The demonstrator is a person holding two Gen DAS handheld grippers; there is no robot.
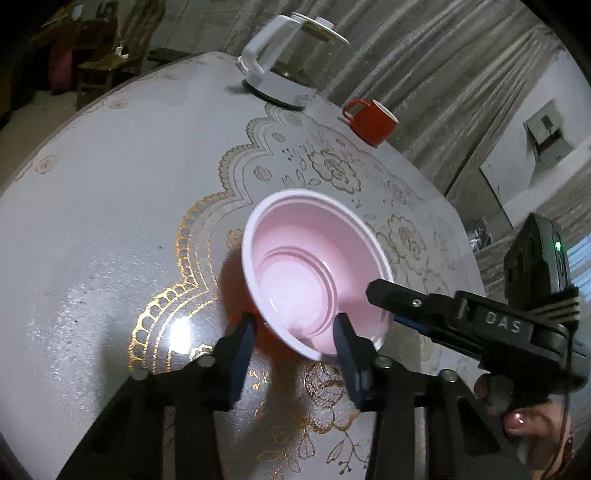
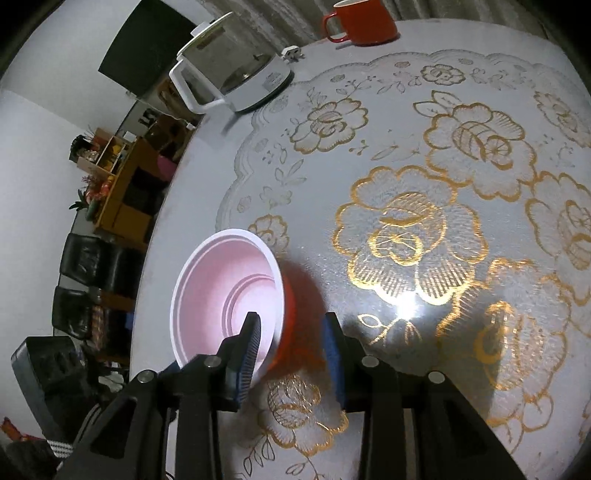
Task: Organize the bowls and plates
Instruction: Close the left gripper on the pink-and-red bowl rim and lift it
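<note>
1. A pink-lined bowl [image 1: 317, 273], red outside, is seen on the patterned table [image 1: 110, 206], straddled at its rim by both grippers.
2. The left gripper [image 1: 295, 332] and right gripper [image 2: 291, 332] are spread, nothing pinched.
3. A grasp appears in hand; closing on the rim is called for next.

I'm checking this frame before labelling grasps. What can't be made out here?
- Bowl outer wall and base: left wrist view, hidden by its own rim and the left gripper.
- Whether the pads actually touch the rim: both views, fingers overlap it.
- Kettle contents: right wrist view, glare on glass.
- Mug top: right wrist view, cut off by the frame edge.
</note>
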